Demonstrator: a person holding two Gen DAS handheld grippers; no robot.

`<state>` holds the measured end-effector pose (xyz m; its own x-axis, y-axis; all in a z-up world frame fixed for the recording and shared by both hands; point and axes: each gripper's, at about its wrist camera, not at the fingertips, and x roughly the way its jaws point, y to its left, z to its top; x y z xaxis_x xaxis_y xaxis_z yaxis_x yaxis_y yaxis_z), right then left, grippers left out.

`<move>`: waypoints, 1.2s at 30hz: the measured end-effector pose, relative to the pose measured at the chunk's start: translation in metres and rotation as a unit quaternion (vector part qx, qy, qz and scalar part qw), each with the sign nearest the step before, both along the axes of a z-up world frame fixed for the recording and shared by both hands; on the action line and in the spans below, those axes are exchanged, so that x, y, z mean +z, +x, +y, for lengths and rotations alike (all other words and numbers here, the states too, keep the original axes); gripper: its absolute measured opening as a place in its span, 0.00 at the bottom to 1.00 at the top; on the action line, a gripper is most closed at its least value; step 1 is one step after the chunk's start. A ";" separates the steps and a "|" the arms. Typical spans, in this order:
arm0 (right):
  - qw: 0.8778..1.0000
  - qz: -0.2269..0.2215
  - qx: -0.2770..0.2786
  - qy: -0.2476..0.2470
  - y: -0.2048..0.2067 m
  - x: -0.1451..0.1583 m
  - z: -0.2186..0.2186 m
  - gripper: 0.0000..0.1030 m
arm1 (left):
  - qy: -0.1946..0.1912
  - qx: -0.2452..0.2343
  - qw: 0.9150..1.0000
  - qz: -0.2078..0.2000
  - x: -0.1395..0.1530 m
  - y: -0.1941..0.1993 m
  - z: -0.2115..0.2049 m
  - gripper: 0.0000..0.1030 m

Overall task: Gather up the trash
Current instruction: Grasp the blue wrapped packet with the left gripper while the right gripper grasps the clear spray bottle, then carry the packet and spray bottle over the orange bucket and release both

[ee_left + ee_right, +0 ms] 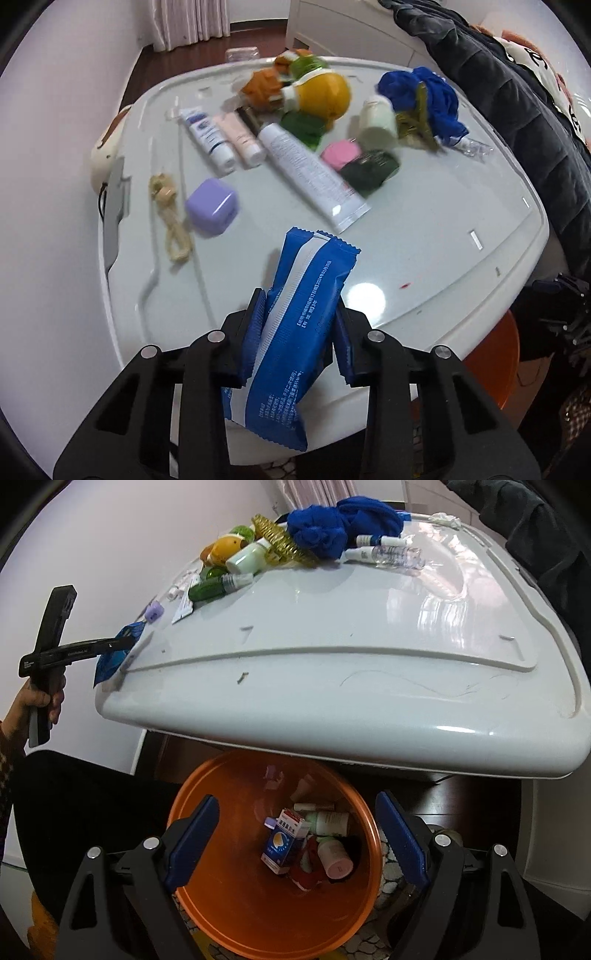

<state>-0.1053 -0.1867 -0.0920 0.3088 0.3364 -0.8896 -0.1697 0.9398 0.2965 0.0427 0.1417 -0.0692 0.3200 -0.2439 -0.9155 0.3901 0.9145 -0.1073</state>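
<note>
My left gripper [299, 306] is shut on a blue-and-white wrapper packet [295, 332], which stands up between the blue pads at the near edge of the white table [424, 240]. The right wrist view shows the same gripper [122, 642] and packet [110, 661] at the table's left corner, with a hand on the handle. Over the orange bin [229, 897] on the floor, my right gripper [297, 801] hangs open and holds nothing. A medicine box [284, 842] and small bottles [334, 858] lie in the bin.
On the table lie a purple cube [212, 206], a beige cord [170, 218], small tubes [210, 136], a long white tube [310, 173], a yellow toy [325, 92] and a blue cloth [421, 96]. A dark jacket [517, 110] borders the right side.
</note>
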 end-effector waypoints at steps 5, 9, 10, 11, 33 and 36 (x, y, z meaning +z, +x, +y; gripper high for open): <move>1.000 -0.016 -0.008 -0.006 0.006 0.015 -0.013 0.85 | -0.022 -0.003 1.000 -0.017 0.021 -0.007 -0.042 0.33; 0.998 -0.059 -0.004 -0.028 0.034 0.053 -0.030 0.85 | -0.053 -0.007 0.998 -0.034 0.042 -0.019 -0.082 0.33; 0.996 -0.076 0.005 -0.042 0.048 0.066 -0.032 0.85 | -0.058 -0.007 0.997 -0.041 0.046 -0.021 -0.091 0.33; 0.994 -0.094 0.018 -0.059 0.063 0.075 -0.032 0.85 | -0.066 -0.007 0.996 -0.051 0.050 -0.025 -0.101 0.33; 0.966 -0.099 0.149 -0.187 0.208 0.001 0.015 0.24 | -0.116 -0.050 0.991 -0.032 0.026 -0.027 -0.156 0.33; 0.973 -0.095 0.136 -0.160 0.200 0.010 0.014 0.24 | -0.116 -0.053 0.991 -0.034 0.027 -0.029 -0.157 0.33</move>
<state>0.0948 -0.1731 -0.0824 0.4162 0.1442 -0.8978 -0.4482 0.8916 -0.0646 0.0135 -0.0157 -0.0425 0.3407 -0.4813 -0.8076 0.4970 0.8214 -0.2798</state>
